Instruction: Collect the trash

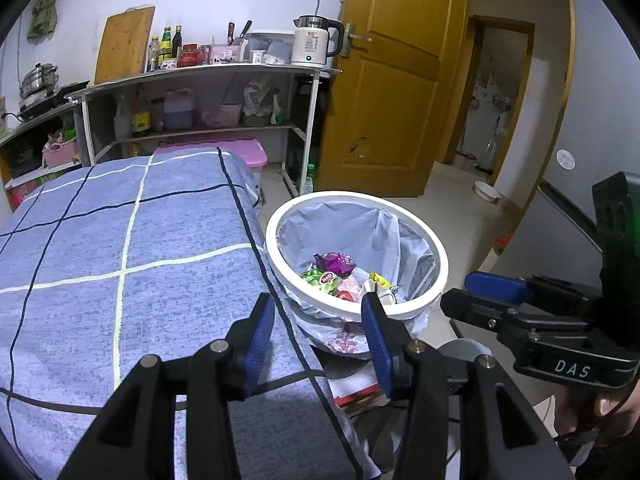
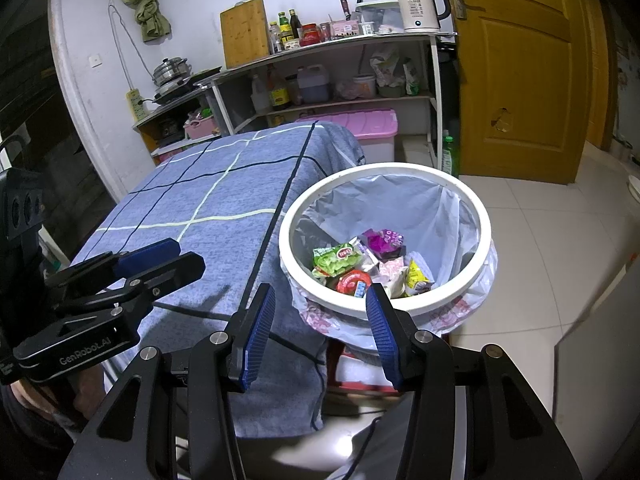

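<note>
A white-rimmed trash bin [image 1: 432, 248] [image 2: 486, 224] lined with a pale plastic bag stands on the floor beside the table. Inside lie several wrappers: a purple packet [image 1: 334, 261] [image 2: 384, 242], a green packet [image 1: 320, 278] [image 2: 338, 258], a red lid [image 2: 354, 282] and a yellow wrapper [image 2: 416, 274]. My left gripper [image 1: 318, 304] hangs open over the table's edge next to the bin, nothing between its blue pads. My right gripper [image 2: 320, 294] is open too, just before the bin's near rim, and holds nothing. Each gripper shows in the other's view: right gripper [image 1: 472, 290], left gripper [image 2: 180, 256].
The table wears a blue checked cloth [image 1: 132, 248] [image 2: 208, 208]. Behind it stands a white shelf unit [image 1: 200, 76] [image 2: 328, 46] with bottles, a cutting board and a kettle [image 1: 316, 42]. A pink-lidded box [image 2: 356, 124], a wooden door [image 1: 396, 80] and a tiled floor [image 2: 540, 240] are to the right.
</note>
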Tool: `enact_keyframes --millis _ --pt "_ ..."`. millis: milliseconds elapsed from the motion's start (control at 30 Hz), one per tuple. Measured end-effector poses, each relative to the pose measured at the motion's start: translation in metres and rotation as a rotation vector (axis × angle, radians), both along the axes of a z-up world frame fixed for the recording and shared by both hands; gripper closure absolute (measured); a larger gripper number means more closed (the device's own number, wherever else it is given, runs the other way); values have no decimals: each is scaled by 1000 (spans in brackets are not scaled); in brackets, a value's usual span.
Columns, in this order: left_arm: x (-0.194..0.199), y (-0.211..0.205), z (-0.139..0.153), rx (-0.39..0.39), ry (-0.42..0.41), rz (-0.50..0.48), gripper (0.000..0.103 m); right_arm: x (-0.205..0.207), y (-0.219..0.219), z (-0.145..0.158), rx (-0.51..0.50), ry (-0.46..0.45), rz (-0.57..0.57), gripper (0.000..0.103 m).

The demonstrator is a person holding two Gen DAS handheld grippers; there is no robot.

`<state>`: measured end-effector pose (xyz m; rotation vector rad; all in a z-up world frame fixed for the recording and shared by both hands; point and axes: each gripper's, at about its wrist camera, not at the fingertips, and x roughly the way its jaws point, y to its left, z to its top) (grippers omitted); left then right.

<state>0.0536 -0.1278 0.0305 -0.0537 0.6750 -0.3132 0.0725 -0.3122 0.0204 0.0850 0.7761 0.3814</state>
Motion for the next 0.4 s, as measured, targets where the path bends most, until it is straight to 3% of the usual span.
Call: enact_keyframes --millis 400 --pt "1 0 -3 -7 10 2 56 -2 -1 -2 2 3 -3 55"
